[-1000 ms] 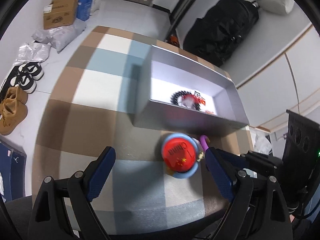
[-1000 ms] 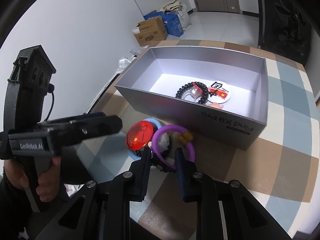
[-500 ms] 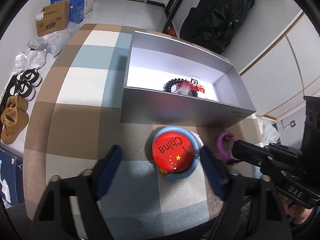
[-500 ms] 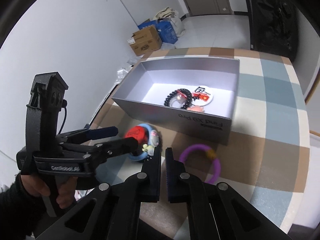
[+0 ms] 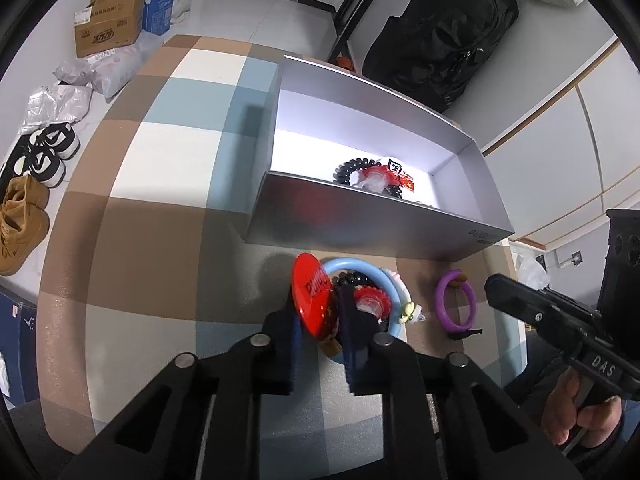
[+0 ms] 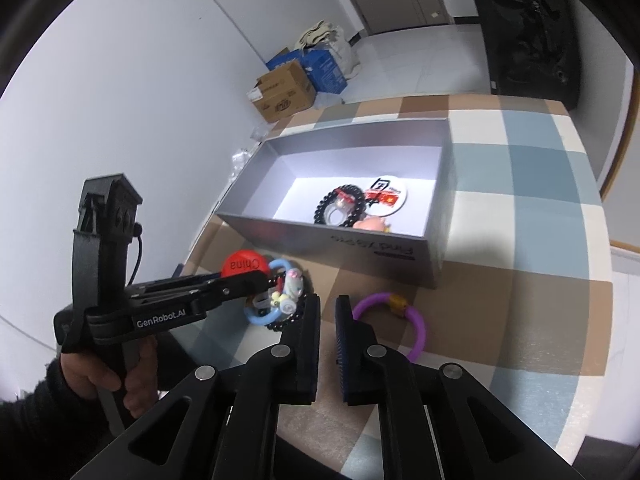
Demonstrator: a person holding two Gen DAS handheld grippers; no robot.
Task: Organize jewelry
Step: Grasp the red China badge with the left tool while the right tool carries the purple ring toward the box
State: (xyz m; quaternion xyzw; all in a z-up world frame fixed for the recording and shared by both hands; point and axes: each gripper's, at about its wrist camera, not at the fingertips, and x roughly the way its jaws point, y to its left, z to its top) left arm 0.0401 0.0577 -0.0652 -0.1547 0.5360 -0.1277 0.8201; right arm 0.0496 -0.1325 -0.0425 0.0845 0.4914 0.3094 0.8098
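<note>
The red round badge (image 6: 245, 265), left of centre in the right wrist view, is showing the word "China" upside down. Below it, the left gripper (image 6: 256, 280) is carrying "GenRobot.AI" in white on its black side. In the left wrist view, lower right, the right gripper (image 5: 496, 286) is bearing the letters "DAS". The grey box (image 6: 384, 248), at mid-frame, is displaying inverted print on its front wall, seemingly "Find X9 Pro".
</note>
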